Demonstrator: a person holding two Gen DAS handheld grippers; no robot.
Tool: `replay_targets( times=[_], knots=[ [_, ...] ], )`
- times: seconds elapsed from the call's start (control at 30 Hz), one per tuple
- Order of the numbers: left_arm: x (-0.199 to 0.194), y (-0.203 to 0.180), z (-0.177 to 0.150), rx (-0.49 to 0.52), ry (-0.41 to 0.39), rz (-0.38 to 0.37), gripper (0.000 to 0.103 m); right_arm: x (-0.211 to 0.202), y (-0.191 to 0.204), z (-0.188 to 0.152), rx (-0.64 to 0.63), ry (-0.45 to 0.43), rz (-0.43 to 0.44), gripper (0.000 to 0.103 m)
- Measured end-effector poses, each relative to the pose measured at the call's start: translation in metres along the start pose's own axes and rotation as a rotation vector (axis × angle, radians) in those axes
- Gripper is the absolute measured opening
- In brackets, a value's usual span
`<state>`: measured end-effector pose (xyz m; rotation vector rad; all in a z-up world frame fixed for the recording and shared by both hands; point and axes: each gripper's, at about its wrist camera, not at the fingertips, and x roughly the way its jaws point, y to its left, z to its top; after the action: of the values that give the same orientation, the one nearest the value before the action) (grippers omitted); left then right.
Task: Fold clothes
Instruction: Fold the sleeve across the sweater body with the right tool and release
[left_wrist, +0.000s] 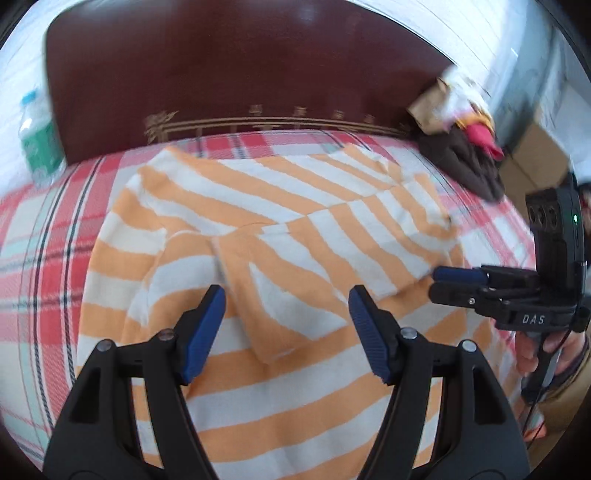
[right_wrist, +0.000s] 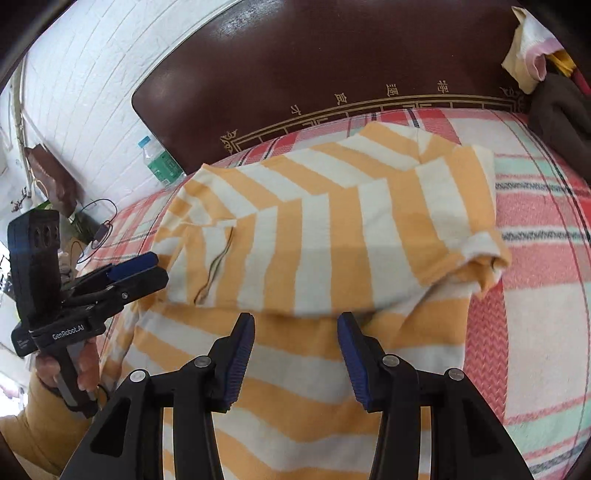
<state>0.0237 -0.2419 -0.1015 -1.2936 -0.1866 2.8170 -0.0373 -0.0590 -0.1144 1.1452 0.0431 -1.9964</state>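
An orange and white striped shirt (left_wrist: 280, 236) lies on the plaid bed, its upper part and sleeves folded over the body; it also shows in the right wrist view (right_wrist: 332, 229). My left gripper (left_wrist: 286, 321) is open and empty, just above the shirt's middle. It appears side-on at the shirt's left edge in the right wrist view (right_wrist: 155, 269). My right gripper (right_wrist: 295, 343) is open and empty over the shirt's lower half, below the folded edge. In the left wrist view it (left_wrist: 437, 284) sits at the shirt's right edge.
A dark red headboard (left_wrist: 236, 74) stands behind the plaid sheet (right_wrist: 535, 258). A pile of other clothes (left_wrist: 469, 147) lies at the bed's far right corner. A water bottle (left_wrist: 37, 136) stands at the far left. A brown bag (right_wrist: 51, 177) and cables lie left of the bed.
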Motion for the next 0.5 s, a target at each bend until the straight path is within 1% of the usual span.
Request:
replay_targets(
  times=[0.13, 0.17, 0.23, 0.27, 0.3, 0.33, 0.43, 0.5],
  knots=[
    [0.005, -0.03, -0.012, 0.184, 0.004, 0.039, 0.07, -0.009, -0.016, -0.027, 0.058, -0.027, -0.006, 0.049],
    [0.008, -0.034, -0.013, 0.214, 0.012, 0.066, 0.07, -0.011, -0.017, -0.029, 0.052, -0.037, -0.004, 0.049],
    [0.019, -0.035, -0.012, 0.234, 0.04, 0.135, 0.069, -0.012, -0.02, -0.031, 0.058, -0.049, 0.014, 0.049],
    [0.022, -0.03, -0.011, 0.21, 0.048, 0.139, 0.067, -0.01, -0.022, -0.031, 0.072, -0.05, 0.029, 0.05],
    [0.024, -0.022, -0.008, 0.173, 0.055, 0.132, 0.058, -0.01, -0.025, -0.031, 0.093, -0.053, 0.046, 0.05],
    [0.026, -0.014, -0.006, 0.136, 0.062, 0.126, 0.046, -0.01, -0.029, -0.032, 0.113, -0.061, 0.066, 0.05],
    [0.015, 0.014, -0.008, -0.021, 0.043, 0.052, 0.035, -0.011, -0.036, -0.033, 0.145, -0.078, 0.112, 0.05],
    [0.006, 0.034, -0.011, -0.131, 0.025, -0.005, 0.033, -0.011, -0.039, -0.033, 0.16, -0.083, 0.132, 0.05]
  ],
)
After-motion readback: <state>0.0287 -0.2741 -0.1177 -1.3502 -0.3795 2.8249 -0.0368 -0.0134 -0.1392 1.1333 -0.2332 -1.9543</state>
